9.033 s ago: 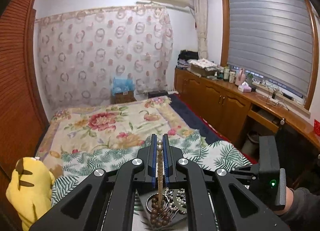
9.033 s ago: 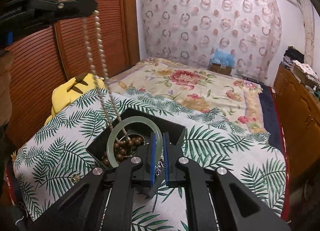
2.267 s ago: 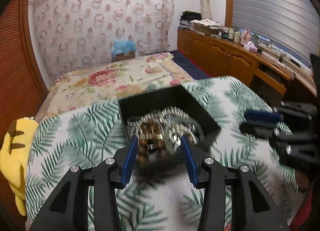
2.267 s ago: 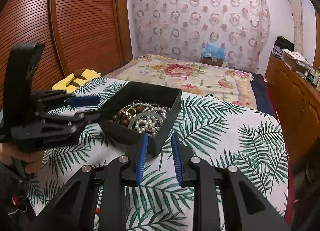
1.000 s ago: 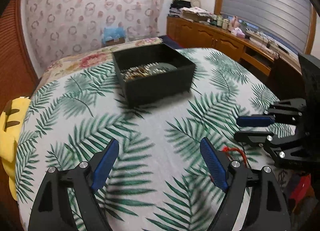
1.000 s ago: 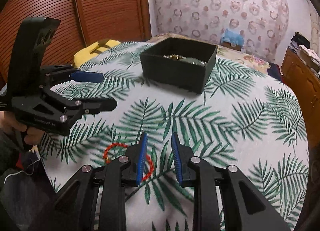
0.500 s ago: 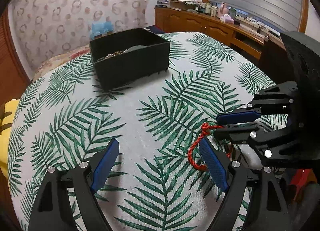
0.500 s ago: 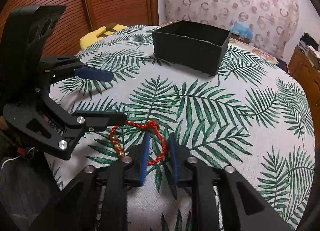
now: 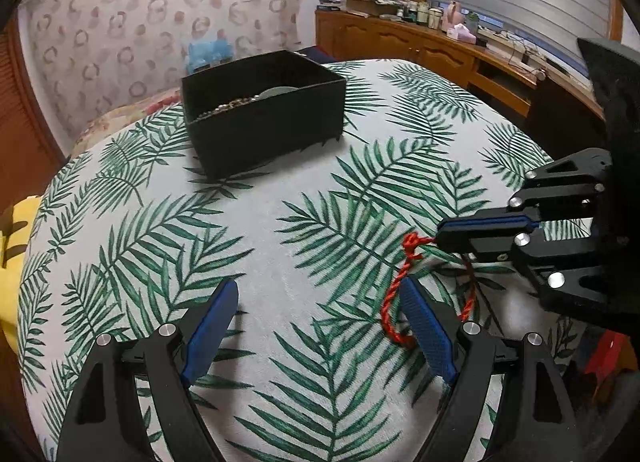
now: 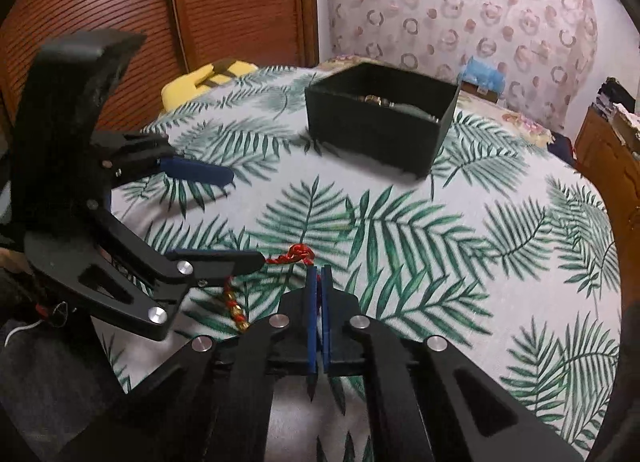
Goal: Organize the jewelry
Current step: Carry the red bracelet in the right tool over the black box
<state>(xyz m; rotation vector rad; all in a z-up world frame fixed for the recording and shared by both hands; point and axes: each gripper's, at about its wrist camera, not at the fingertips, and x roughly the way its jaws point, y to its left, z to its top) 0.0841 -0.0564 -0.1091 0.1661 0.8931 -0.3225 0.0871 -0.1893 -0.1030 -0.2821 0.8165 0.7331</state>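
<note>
A red cord bracelet [image 9: 400,282] with gold beads [image 10: 234,308] lies on the leaf-print cover [image 9: 280,230], near its front edge. My right gripper [image 10: 319,276] is shut on the cord just behind its red knot [image 10: 298,252]; the left wrist view shows the same grip, right gripper [image 9: 442,232] coming in from the right. My left gripper [image 9: 316,290] stands wide open and holds nothing. Its right finger [image 9: 424,326] rests over the lower loop of the cord. Farther back, a black box [image 9: 272,134] holds beads and a pale green bangle [image 9: 280,91].
A yellow plush toy [image 10: 208,78] lies at the cover's far left edge. Ribbed wooden wardrobe doors [image 10: 120,2] stand beyond it. A long wooden cabinet [image 9: 420,50] with clutter runs along the right wall. Bare leaf-print cover lies between the bracelet and the box.
The right gripper's jaws have closed onto the red cord, which sat loose between them before. Both cameras have come lower and nearer the bracelet. The left gripper stays open.
</note>
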